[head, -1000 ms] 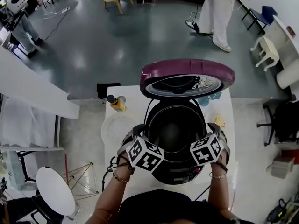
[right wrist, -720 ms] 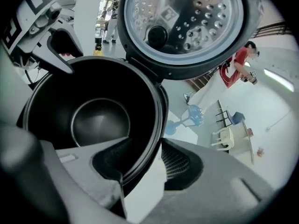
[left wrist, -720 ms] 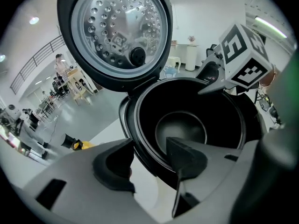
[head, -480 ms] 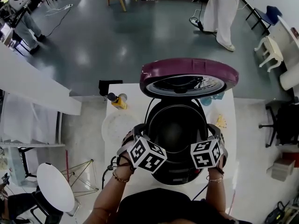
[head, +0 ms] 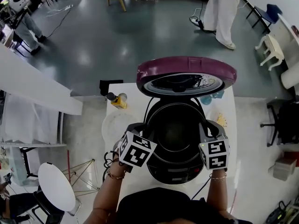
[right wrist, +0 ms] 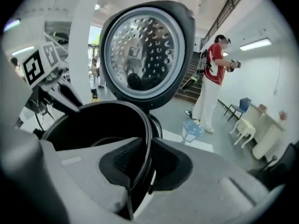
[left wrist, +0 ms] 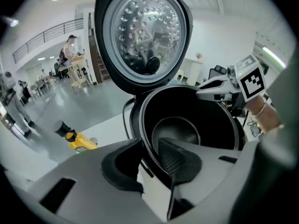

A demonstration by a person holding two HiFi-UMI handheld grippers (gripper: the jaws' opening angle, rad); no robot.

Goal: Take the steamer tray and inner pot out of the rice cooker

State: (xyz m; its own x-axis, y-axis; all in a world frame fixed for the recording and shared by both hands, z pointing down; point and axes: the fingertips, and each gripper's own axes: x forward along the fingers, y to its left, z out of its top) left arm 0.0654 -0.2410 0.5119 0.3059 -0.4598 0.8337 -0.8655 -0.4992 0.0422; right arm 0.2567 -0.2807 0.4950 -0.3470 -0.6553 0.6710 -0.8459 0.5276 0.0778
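Observation:
The rice cooker [head: 175, 169] stands on a white table [head: 133, 101] with its maroon lid [head: 187, 71] up. The black inner pot [head: 175, 129] sits inside it. My left gripper [head: 141, 129] is at the pot's left rim, and in the left gripper view the rim [left wrist: 142, 141] runs between the pads of the left gripper [left wrist: 149, 160]. My right gripper [head: 205, 126] is at the right rim [right wrist: 148, 139], and the pads of the right gripper [right wrist: 145, 164] pinch it. Both sets of jaws have just been closing on the rim. A pale round steamer tray [head: 114, 125] lies left of the cooker.
A yellow bottle [head: 117, 101] stands at the table's back left corner, and a blue cup [head: 208, 98] at the back right behind the lid. A person in white trousers [head: 219, 13] stands on the grey floor beyond. A white chair [head: 56, 188] is at the lower left.
Both grippers' jaws have closed onto the inner pot's rim. The right gripper has rolled and risen a little, its marker cube swinging outward. The left gripper stays near its place.

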